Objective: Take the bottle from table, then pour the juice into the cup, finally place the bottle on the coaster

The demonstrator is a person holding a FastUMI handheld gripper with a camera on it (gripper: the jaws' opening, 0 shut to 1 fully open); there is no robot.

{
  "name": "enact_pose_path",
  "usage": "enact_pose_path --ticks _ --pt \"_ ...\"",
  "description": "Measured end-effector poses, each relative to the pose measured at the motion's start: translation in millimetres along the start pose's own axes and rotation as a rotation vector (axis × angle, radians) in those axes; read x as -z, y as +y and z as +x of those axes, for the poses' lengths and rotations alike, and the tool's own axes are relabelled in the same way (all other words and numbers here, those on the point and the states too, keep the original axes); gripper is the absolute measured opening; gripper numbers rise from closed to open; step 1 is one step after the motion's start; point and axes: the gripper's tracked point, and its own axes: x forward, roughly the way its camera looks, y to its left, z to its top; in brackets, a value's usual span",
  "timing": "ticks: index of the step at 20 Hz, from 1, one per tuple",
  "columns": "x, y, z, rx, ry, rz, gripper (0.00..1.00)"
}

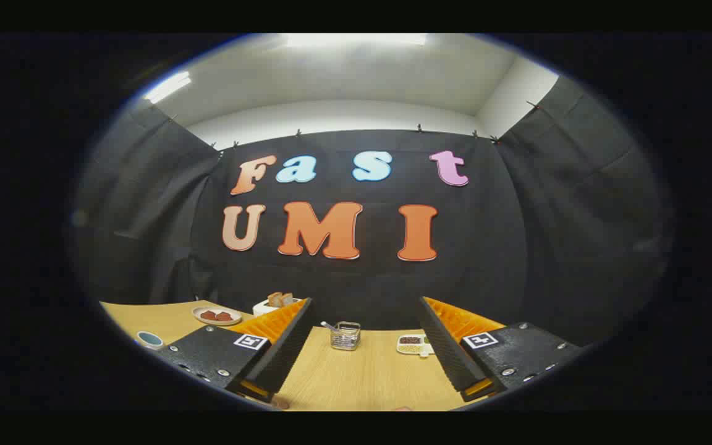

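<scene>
From my seat I see the gripper (365, 346) held above the wooden table (362, 377), its fingers (282, 346) spread wide apart with nothing between them but bare tabletop. Beyond the fingers, near the table's far edge against the black cloth wall, stands a small wire basket (345, 335) with what looks like a utensil handle poking out of it. To its right, just beside the inner face of the right finger, lies a small white tray (411, 344) holding dark and light bits I cannot make out. On the left, past the left finger, a plate (216, 316) carries some reddish-brown pieces, and behind it sits a white toaster (272, 305) with two slices of bread standing up in it. Nearer to me on that same side, close to the table's edge, I see a small cup (149, 339) with a bluish inside. I cannot pick out the bottle or the coaster from here, so I cannot tell where they are.
</scene>
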Motion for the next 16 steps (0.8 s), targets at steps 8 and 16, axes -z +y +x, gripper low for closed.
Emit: enact_pose_path --ticks 8,16 --pt "4 20 -12 -0.026 0.006 0.005 0.99" --pt "5 28 -23 -0.034 0.014 0.001 0.99"
